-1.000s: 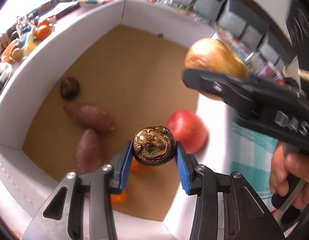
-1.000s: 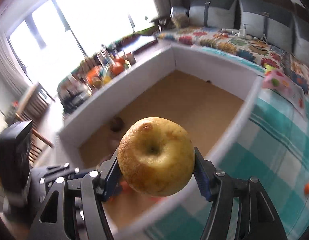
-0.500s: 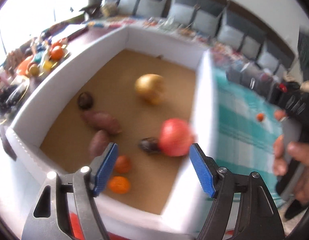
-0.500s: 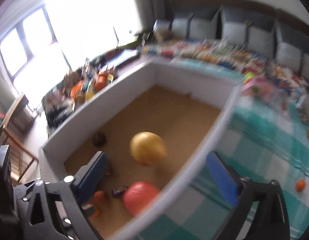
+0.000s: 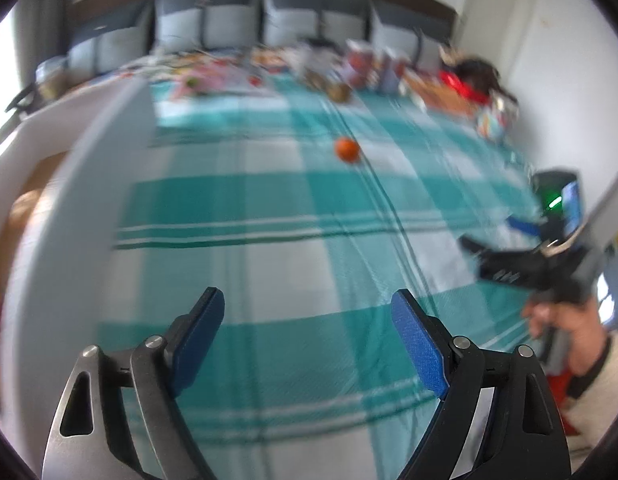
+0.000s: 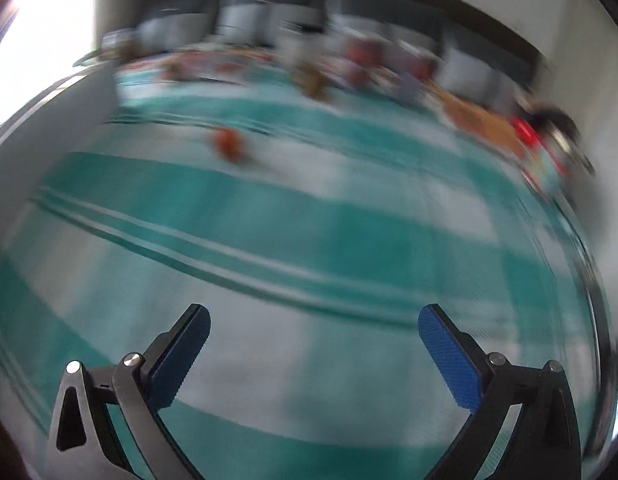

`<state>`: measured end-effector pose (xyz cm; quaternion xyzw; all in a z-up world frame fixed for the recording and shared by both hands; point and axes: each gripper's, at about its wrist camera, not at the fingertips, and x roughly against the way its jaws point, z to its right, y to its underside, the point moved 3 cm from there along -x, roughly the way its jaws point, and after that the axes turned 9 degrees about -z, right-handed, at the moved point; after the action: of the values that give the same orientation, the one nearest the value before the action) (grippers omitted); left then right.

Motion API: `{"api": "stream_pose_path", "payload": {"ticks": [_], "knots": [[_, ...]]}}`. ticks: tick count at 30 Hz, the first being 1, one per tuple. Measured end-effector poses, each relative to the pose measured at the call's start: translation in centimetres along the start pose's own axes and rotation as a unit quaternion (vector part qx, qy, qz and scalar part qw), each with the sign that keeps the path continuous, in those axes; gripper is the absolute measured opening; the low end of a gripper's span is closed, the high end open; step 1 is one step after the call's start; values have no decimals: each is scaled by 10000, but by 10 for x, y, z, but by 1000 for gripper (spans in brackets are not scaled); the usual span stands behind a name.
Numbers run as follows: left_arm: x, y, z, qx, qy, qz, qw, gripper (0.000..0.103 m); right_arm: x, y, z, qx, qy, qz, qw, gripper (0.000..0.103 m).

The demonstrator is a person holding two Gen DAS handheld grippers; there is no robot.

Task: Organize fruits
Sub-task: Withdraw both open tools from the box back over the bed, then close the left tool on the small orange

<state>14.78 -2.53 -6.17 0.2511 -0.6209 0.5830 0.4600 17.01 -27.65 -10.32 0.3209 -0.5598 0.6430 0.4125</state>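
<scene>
Our left gripper [image 5: 307,316] hangs over the green and white cloth [image 5: 269,264]. Its blue pads [image 5: 419,346] stand far apart, and its jaws have just been opening wider with nothing between them. Our right gripper [image 6: 314,334] is let go too, its jaws spread wide over the same cloth with nothing in them.

A small orange fruit [image 5: 347,150] lies on the cloth, well ahead of the left gripper and a bit to its right. From the right gripper we see it far ahead and to the left, all blurry. The white box [image 5: 77,208] stands just to the left of our left gripper. Far off to that gripper's right, a hand [image 5: 569,324] holds the other gripper.
</scene>
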Motion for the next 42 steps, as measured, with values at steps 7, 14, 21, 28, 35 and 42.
{"api": "stream_pose_path", "payload": {"ticks": [7,14,21,28,35,42], "knots": [[-64,-29,16,-8,-514,85,9986,87,-20,21,57,-709,-370,-126,9967,103],[-87,-21,12,141,-698,9,9975,96,-15,26,48,-692,-306,-116,9971,103],[-89,-20,12,153,-722,0,9973,98,-14,27,44,-702,-294,-113,9970,103],[-88,-19,11,148,-725,-2,9973,98,-15,25,44,-702,-296,-115,9970,103],[-88,-20,11,147,-726,-3,9972,98,-15,25,44,-703,-297,-115,9970,103],[-91,-27,12,128,-593,-113,9981,97,-15,26,44,-704,-297,-116,9970,103]]}}
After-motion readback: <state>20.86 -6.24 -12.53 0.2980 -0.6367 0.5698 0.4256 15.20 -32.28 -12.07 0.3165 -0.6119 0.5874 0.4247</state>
